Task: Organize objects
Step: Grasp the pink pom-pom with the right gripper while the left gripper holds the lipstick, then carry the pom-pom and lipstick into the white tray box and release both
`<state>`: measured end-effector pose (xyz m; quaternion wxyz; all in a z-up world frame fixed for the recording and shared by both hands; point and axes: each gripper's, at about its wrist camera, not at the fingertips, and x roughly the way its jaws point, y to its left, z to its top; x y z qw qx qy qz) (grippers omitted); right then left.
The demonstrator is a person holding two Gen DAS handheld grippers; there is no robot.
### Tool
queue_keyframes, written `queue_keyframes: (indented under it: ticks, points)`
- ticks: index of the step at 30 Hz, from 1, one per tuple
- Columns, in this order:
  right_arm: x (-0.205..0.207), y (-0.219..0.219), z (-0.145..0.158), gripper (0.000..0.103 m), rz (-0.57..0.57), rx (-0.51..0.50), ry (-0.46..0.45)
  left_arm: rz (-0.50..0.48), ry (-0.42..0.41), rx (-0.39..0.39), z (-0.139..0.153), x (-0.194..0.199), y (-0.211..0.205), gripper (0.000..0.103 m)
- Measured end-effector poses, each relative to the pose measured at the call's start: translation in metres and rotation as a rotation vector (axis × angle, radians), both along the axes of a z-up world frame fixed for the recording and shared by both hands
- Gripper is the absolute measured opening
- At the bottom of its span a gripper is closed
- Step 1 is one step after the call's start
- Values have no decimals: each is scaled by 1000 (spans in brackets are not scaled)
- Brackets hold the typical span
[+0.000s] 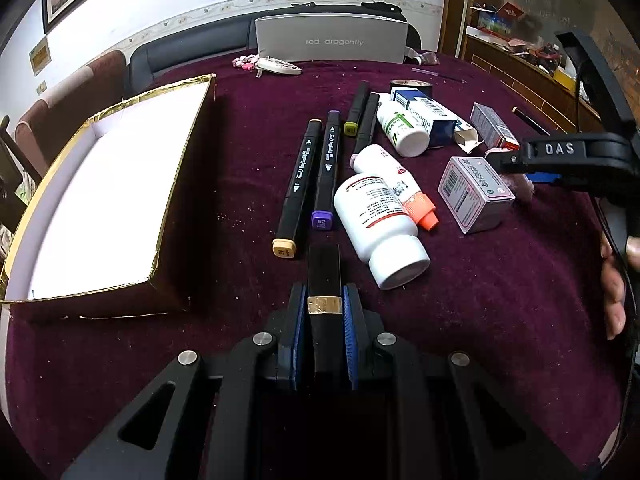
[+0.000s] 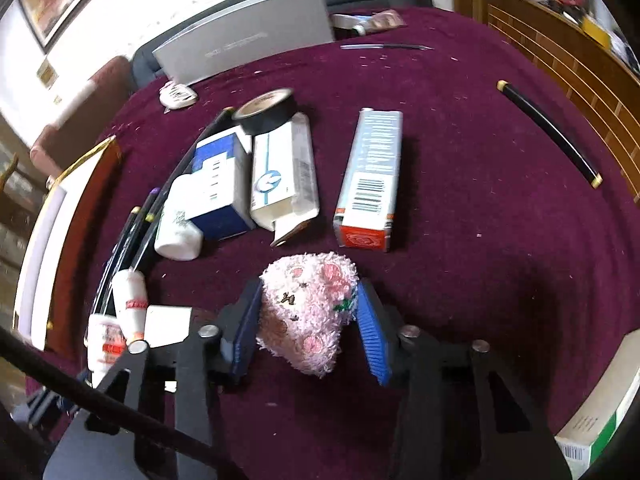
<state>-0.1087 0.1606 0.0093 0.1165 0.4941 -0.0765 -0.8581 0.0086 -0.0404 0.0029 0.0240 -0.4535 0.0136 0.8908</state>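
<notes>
My left gripper (image 1: 324, 314) is shut on a black pen with a gold band (image 1: 324, 280), held just above the maroon cloth. Left of it stands an open gold-rimmed box (image 1: 176, 184) with a bare white inside. Several black markers (image 1: 304, 184) and white bottles (image 1: 380, 224) lie ahead. My right gripper (image 2: 308, 320) has its blue pads against both sides of a pink fluffy pouch (image 2: 308, 304) resting on the cloth. In the left wrist view that gripper (image 1: 500, 158) reaches in from the right, beside a small grey carton (image 1: 474, 192).
Blue-and-white cartons (image 2: 248, 176), an orange-ended carton (image 2: 370, 180), a black tape roll (image 2: 268, 110) and a black stick with gold ends (image 2: 548, 132) lie on the cloth. A grey box (image 1: 332, 40) stands at the back. A green-and-white box (image 2: 600, 420) sits near right. A hand (image 1: 614, 292) shows at the right edge.
</notes>
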Motion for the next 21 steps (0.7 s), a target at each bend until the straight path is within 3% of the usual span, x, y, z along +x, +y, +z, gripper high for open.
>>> queue_keyframes:
  ticks: [11,21]
  points:
    - [41,10,39,39,44,-54,129,0,0,148,5,6,-20,14]
    - [49,-47,62,39,197,-106,158,70,70,220,31,29,-67,14]
